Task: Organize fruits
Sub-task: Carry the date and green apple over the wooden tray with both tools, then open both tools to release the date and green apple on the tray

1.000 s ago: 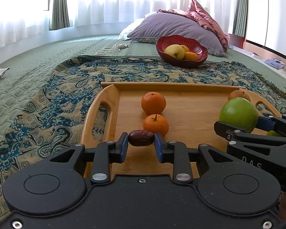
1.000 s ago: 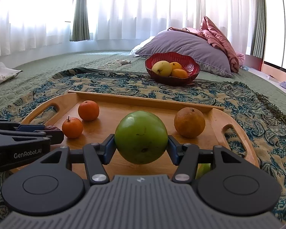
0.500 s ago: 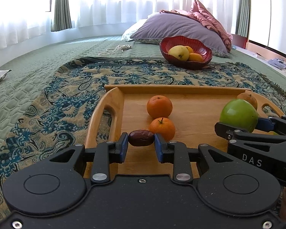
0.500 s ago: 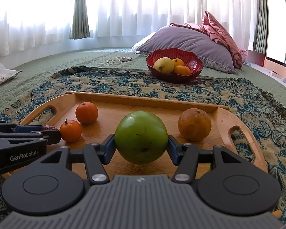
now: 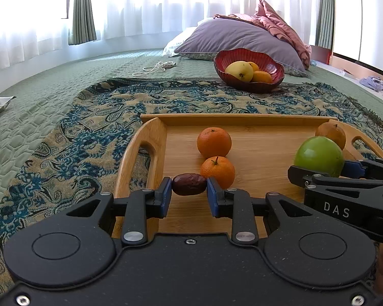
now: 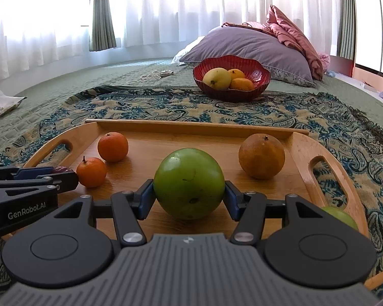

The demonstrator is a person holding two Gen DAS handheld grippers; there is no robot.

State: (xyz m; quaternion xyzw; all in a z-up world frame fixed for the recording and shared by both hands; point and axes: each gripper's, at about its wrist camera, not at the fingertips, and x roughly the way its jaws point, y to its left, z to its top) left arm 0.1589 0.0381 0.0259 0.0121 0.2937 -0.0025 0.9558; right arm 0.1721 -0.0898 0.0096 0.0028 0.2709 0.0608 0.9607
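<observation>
My left gripper [image 5: 189,191] is shut on a dark brown date [image 5: 189,184], held above the near left part of the wooden tray [image 5: 150,137]. My right gripper [image 6: 189,196] is shut on a big green apple [image 6: 189,182] over the tray's [image 6: 301,142] near middle. Two small oranges [image 5: 214,142] [image 5: 217,171] lie on the tray's left half, and a brownish orange [image 6: 261,156] lies at its right. A second green fruit [image 6: 340,216] shows behind my right gripper's body. A red bowl [image 6: 258,76] with a yellow fruit and oranges stands further back.
The tray lies on a blue patterned throw [image 5: 94,117] over a green quilted bed cover [image 5: 38,91]. A purple pillow [image 6: 242,43] with a pink blanket lies behind the bowl. A white cable [image 5: 153,67] lies far back.
Both grippers have drifted slightly with their fruit still held; the tray and bowl appear shifted a little to the right in the left wrist view. Neither grip has changed.
</observation>
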